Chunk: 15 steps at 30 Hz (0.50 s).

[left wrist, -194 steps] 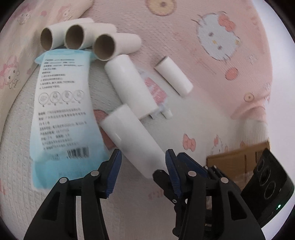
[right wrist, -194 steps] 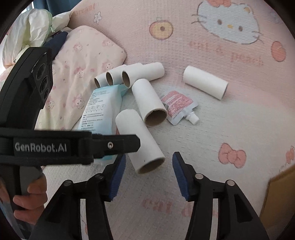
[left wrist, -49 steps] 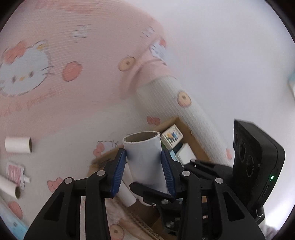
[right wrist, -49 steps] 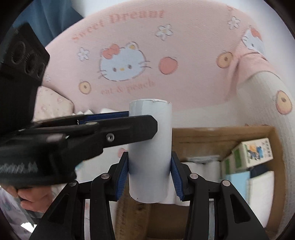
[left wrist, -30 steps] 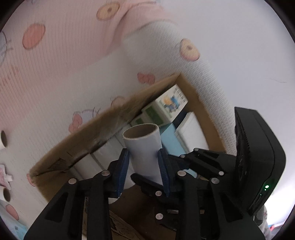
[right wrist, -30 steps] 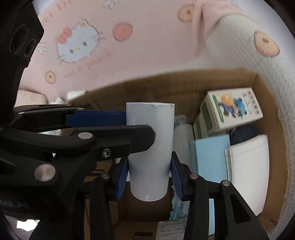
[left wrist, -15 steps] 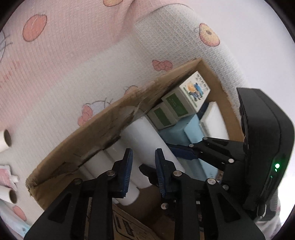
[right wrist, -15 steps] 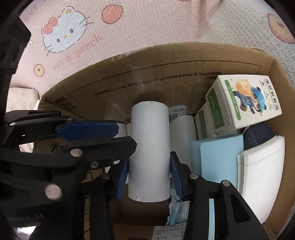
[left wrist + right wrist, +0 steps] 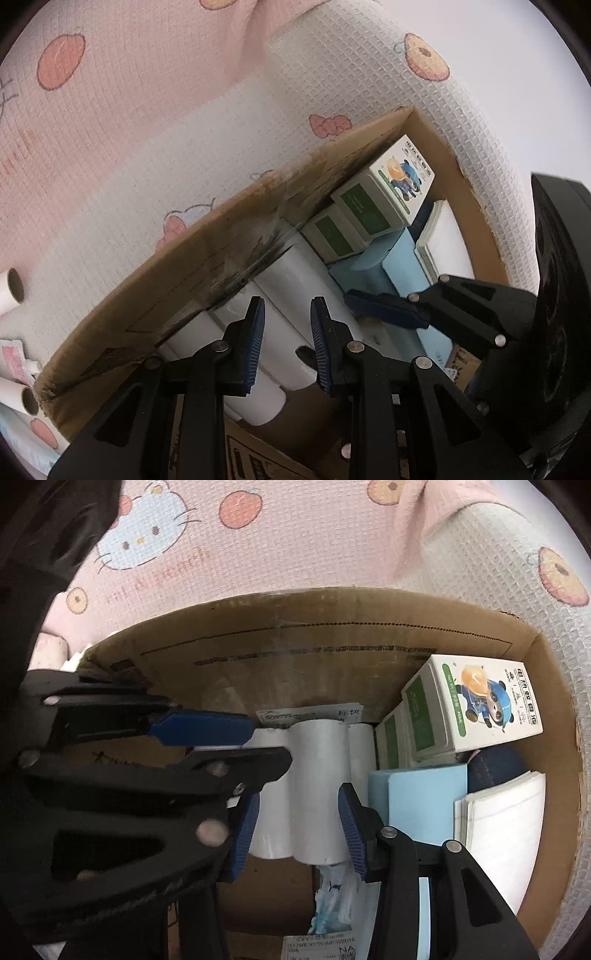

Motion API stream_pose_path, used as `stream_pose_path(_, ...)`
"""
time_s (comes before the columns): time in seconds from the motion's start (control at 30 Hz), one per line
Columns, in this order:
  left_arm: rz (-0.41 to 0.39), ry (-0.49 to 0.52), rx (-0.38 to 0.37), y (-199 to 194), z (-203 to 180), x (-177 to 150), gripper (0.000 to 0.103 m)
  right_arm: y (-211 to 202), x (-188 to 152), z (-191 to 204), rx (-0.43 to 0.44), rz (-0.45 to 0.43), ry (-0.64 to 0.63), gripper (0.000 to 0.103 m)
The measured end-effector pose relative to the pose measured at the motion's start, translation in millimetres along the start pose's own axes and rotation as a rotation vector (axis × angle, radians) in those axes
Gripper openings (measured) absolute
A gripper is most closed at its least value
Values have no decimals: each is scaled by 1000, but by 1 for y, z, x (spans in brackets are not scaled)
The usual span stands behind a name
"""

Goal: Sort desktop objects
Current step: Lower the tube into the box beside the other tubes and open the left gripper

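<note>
Both hand-held grippers over the cardboard box

The right hand-held gripper has its jaws spread around a white roll without touching it — released; the left hand-held gripper is parted too, empty. The rolls lie flat in the box, green-and-white cartons at 2 o'clock — more rolls remain on the bed at 9.

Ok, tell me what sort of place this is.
Probably a bedroom, with the sorting done on a bed: a pink cartoon-cat blanket covers the soft surface, and a cardboard box on it holds white tubes and small cartons.
</note>
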<state>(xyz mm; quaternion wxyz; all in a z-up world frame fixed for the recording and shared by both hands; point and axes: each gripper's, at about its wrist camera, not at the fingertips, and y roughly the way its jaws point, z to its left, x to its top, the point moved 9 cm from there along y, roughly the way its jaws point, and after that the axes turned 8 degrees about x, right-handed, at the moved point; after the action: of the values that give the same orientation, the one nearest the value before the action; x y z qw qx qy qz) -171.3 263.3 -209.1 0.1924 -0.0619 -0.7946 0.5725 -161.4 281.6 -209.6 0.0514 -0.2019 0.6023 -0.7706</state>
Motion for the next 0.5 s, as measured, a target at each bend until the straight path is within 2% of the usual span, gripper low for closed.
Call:
stream_pose_path(0.07,10,-19,-17,-2,1,0,28,-3,-3,-1,5,3,9,41)
stream_pose_path(0.1,17,-29,-29,-2,1,0,28,-5,-4,-2,4,0,14,37)
stream_pose_path(0.13,30,-43,-53,-2,-1,-2,28,-8,-4,-3,6,-8,19,23)
stream_pose_path(0.2,43,-66,-96,-3,-6,-3,28,-15,-5,-7,-1,-16,30,14)
stream_pose_path(0.27,55,-62,-106,-4,-11,-3,28,-21,-8,-10,-6,-18,33,12)
stream_pose_path(0.37,84,-72,-131,-1,-19,-5,14,-27,-14,-14,-37,-15,24,12)
stream_pose_path(0.5,135,-105,-169,8,-29,-6,13,-36,-22,-25,-72,-13,44,12)
